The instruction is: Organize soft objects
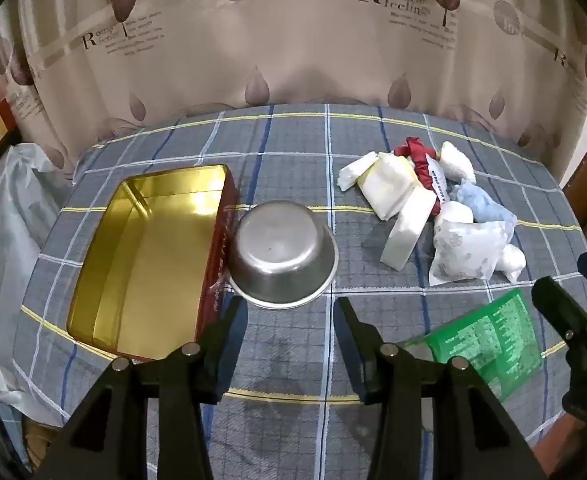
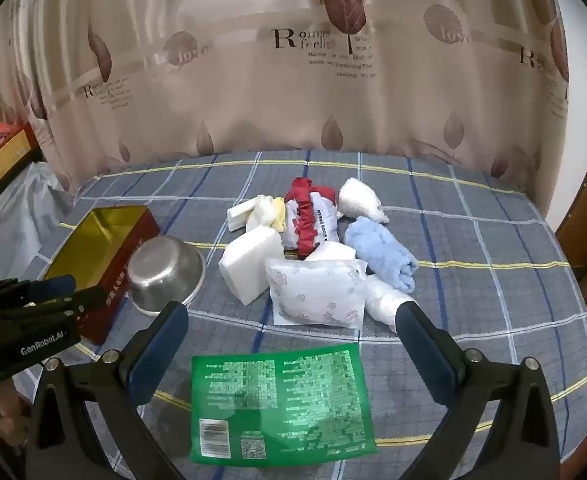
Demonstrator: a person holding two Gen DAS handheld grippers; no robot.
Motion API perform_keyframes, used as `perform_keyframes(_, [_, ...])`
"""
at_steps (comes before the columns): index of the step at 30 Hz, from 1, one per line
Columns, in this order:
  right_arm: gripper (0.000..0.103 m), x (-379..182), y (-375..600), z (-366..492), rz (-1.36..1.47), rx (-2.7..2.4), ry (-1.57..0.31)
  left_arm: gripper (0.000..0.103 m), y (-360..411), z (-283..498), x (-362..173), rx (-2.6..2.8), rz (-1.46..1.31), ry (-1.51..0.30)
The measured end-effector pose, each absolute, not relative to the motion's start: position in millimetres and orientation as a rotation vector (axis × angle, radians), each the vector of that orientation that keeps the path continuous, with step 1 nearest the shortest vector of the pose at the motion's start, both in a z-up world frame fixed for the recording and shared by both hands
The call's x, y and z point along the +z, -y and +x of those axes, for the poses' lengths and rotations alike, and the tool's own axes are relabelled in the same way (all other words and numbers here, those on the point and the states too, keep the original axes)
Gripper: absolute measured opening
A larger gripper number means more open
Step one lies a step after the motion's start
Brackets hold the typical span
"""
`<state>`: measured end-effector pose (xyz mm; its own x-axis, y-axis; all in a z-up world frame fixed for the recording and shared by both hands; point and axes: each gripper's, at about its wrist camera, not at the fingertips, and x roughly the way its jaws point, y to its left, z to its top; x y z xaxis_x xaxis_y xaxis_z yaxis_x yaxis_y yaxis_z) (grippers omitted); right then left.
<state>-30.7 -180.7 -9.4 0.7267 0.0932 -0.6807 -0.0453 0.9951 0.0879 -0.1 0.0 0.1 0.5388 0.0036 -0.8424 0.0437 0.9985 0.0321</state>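
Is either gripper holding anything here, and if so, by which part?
Nothing is held. The left gripper and right gripper are both open above the bedspread.

- You see a grey surface cloth [image 2: 473, 248] checked in white, blue and yellow.
- Your tin [image 1: 141, 256] is gold inside, red outside.
- Your packet [image 2: 281, 400] is green.
- Your towel [image 2: 381, 252] is pale blue.

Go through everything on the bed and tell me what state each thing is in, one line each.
Tin box: open, empty, no lid visible.
Steel bowl: upside down, against the tin.
Green packet: lying flat, apart from the pile.
Soft items pile: heaped, unsorted.
Blue towel: rolled, in the pile.
Left gripper: jaws open, empty.
Right gripper: jaws wide open, over the packet.
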Motion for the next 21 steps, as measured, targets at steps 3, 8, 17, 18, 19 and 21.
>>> perform_keyframes(3, [0.103, -6, 183, -32, 0.055, 0.069, -0.746, 0.045, -2, -1, 0, -0.040, 0.027, -0.990])
perform_keyframes(8, [0.103, -12, 183, -32, 0.054, 0.088, -0.756, 0.046, -7, -2, 2, -0.020, 0.040, -0.994])
perform_keyframes(17, [0.103, -11, 178, -30, 0.061, 0.112, -0.772, 0.046, -11, -6, 6, -0.012, 0.046, -0.990])
perform_keyframes(18, [0.103, -11, 179, -30, 0.062, 0.113, -0.772, 0.046, -9, -4, 5, -0.011, 0.054, -0.995])
perform_keyframes(19, [0.103, -11, 179, -31, 0.063, 0.113, -0.771, 0.046, -7, -2, 4, -0.005, 0.054, -0.995])
perform_keyframes(21, [0.103, -11, 178, -30, 0.064, 0.117, -0.770, 0.046, -8, -2, 4, -0.003, 0.054, -0.997])
